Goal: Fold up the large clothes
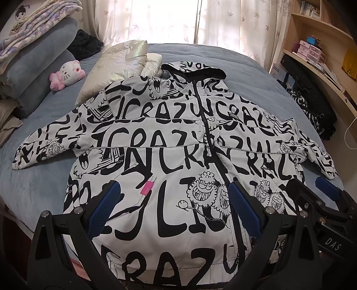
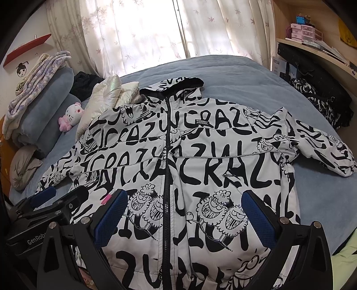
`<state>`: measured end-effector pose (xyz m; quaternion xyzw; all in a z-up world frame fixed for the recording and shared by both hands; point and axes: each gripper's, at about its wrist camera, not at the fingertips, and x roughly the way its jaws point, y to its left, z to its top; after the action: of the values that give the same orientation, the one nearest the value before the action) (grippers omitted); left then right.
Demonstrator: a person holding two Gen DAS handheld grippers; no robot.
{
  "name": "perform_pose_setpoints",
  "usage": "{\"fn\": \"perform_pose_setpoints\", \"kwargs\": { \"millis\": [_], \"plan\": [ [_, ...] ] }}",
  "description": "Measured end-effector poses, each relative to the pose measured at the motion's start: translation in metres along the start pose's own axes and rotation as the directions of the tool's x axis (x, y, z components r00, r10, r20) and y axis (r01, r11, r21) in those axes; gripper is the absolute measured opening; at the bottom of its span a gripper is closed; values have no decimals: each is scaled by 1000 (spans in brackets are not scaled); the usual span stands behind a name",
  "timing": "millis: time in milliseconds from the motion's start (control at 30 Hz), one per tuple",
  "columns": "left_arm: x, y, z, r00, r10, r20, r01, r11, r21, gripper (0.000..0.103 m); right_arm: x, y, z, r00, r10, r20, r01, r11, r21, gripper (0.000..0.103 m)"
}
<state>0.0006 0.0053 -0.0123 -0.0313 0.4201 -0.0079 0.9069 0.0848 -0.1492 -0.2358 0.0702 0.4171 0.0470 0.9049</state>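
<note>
A large white hooded jacket with black "CRAZY" lettering and cartoon faces (image 1: 169, 142) lies flat, front up and zipped, on the blue bed, sleeves spread to both sides; it also shows in the right wrist view (image 2: 200, 160). My left gripper (image 1: 174, 196) is open and empty above the jacket's lower left front, near a pink tag (image 1: 147, 188). My right gripper (image 2: 185, 205) is open and empty above the lower front, straddling the zipper (image 2: 166, 178). Each gripper shows at the edge of the other's view: right (image 1: 312, 191), left (image 2: 60, 196).
A cream puffy jacket (image 1: 125, 64) lies by the hood. A pink-and-white plush cat (image 1: 67, 74) and stacked grey pillows with folded blankets (image 1: 33, 51) are at the left. Shelves (image 1: 316, 40) and dark clothes (image 1: 312, 107) stand at the right. Curtains (image 1: 178, 20) hang behind the blue bedspread (image 1: 33, 178).
</note>
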Motion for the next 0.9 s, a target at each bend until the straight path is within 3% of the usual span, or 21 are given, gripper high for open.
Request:
{"fn": "perform_pose_setpoints", "kwargs": {
  "millis": [400, 667, 767, 900],
  "plan": [
    [-6, -10, 18, 1000, 5, 21, -6, 1000, 31, 97, -24, -15, 26, 998, -14, 58, 16, 999, -33, 103],
    [-23, -27, 51, 996, 8, 90, -14, 997, 71, 97, -66, -43, 62, 991, -36, 129, 40, 999, -27, 103],
    [-33, -43, 63, 991, -18, 130, 2, 993, 118, 97, -84, -55, 78, 981, -86, 176, 94, 995, -38, 103],
    [-41, -67, 81, 986, -108, 128, 88, 984, 156, 97, -112, -82, 103, 965, -146, 220, 157, 987, -31, 103]
  ]
}}
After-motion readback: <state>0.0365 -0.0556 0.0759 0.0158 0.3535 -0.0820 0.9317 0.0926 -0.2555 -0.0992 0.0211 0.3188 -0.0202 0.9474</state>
